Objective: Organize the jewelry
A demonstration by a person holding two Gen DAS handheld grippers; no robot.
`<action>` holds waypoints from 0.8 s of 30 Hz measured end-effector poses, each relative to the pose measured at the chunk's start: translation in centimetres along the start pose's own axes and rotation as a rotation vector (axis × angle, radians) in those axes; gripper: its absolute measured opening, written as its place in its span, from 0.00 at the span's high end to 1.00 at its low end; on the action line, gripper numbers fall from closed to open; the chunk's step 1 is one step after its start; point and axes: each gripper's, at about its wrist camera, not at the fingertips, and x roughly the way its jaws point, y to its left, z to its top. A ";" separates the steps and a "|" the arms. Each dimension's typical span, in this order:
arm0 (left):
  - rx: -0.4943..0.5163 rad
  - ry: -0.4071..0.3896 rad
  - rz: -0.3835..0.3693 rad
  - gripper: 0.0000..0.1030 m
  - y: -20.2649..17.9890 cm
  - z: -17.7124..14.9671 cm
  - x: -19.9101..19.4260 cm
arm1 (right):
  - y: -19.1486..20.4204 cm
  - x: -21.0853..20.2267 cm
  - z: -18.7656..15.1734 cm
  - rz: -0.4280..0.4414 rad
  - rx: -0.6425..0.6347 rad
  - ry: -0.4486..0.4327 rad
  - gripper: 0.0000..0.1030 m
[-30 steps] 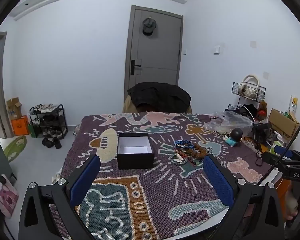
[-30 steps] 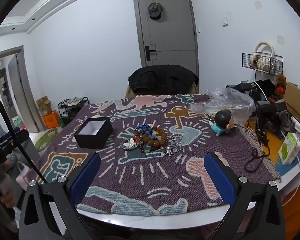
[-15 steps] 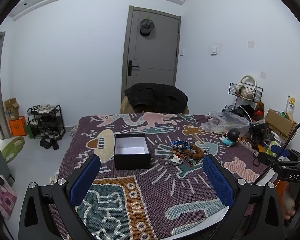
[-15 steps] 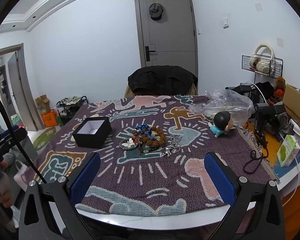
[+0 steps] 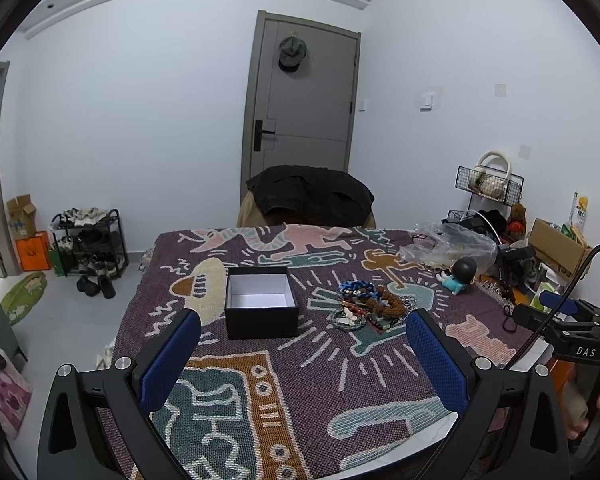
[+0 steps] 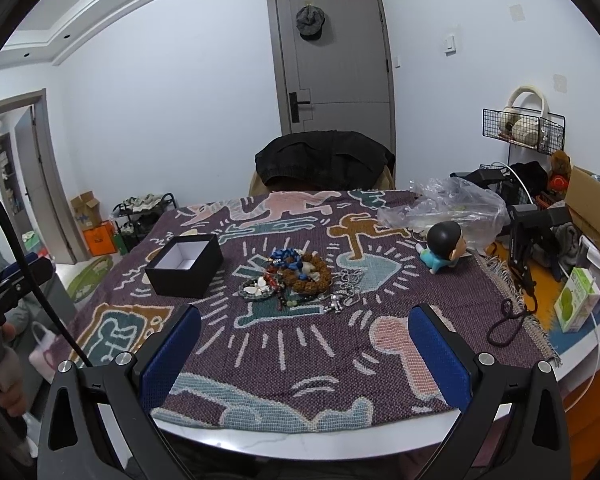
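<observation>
A heap of jewelry [image 5: 370, 306] [image 6: 296, 278], with bead bracelets, a blue strand and silver chains, lies mid-table on a patterned woven cloth [image 5: 300, 364] [image 6: 300, 340]. Left of the heap stands an open black box [image 5: 261, 302] [image 6: 185, 266] with a white, empty inside. My left gripper [image 5: 302, 354] hovers open over the near part of the cloth, short of the box and heap. Above the table's front edge my right gripper [image 6: 304, 354] is open too, nothing between its blue pads. Each view shows the other gripper held in a hand at its edge.
A big-headed toy figure [image 6: 444, 246] and a crumpled clear plastic bag [image 6: 448, 206] sit at the right of the cloth. A black cord [image 6: 508, 318], a green carton [image 6: 576, 300] and boxes crowd the right edge. A jacket-draped chair [image 6: 326, 160] stands behind the table.
Both grippers have drifted slightly, so the table sits a little differently in each view. Nothing on the table has moved and both stay open.
</observation>
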 end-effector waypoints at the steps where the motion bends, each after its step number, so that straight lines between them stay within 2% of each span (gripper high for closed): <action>1: 0.000 0.000 0.001 0.00 0.0 0.0 0.0 | 0.0 0.0 0.0 -0.001 0.001 0.000 0.00; 24: -0.002 -0.003 -0.025 0.00 -0.4 0.1 -0.1 | -0.4 0.0 -0.2 -0.006 0.003 0.000 0.00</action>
